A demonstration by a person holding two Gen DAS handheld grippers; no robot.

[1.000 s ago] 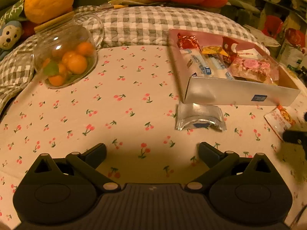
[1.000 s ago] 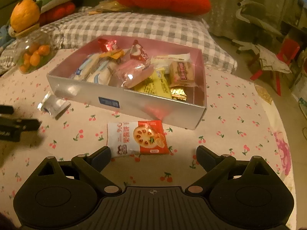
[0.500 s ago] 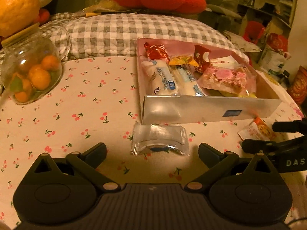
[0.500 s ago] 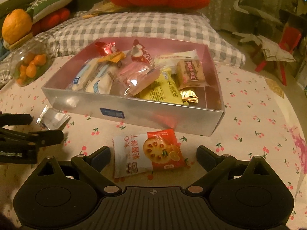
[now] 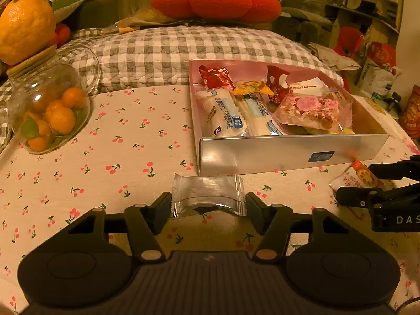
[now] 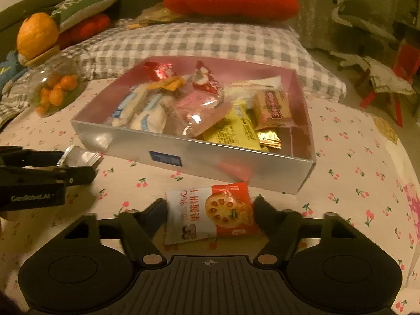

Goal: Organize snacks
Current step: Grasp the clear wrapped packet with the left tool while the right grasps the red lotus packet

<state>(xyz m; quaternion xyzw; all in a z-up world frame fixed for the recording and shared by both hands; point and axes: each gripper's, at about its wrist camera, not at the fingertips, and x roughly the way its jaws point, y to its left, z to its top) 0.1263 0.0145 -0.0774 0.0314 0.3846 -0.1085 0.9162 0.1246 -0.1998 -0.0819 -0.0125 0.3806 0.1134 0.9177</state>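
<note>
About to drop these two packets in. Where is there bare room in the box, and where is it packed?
Bare floor shows in the box's near right corner, between the gold wrapper and the right wall. The left and middle are piled with packets, the white rolls and pink packet overlapping.

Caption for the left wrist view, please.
Open left gripper straddles a clear-wrapped snack lying on the cherry-print cloth before the silver snack box.

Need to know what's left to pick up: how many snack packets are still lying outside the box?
2. A clear packet lies between the left gripper fingers; an orange-and-white biscuit packet lies between the right gripper fingers, both before the box.
</note>
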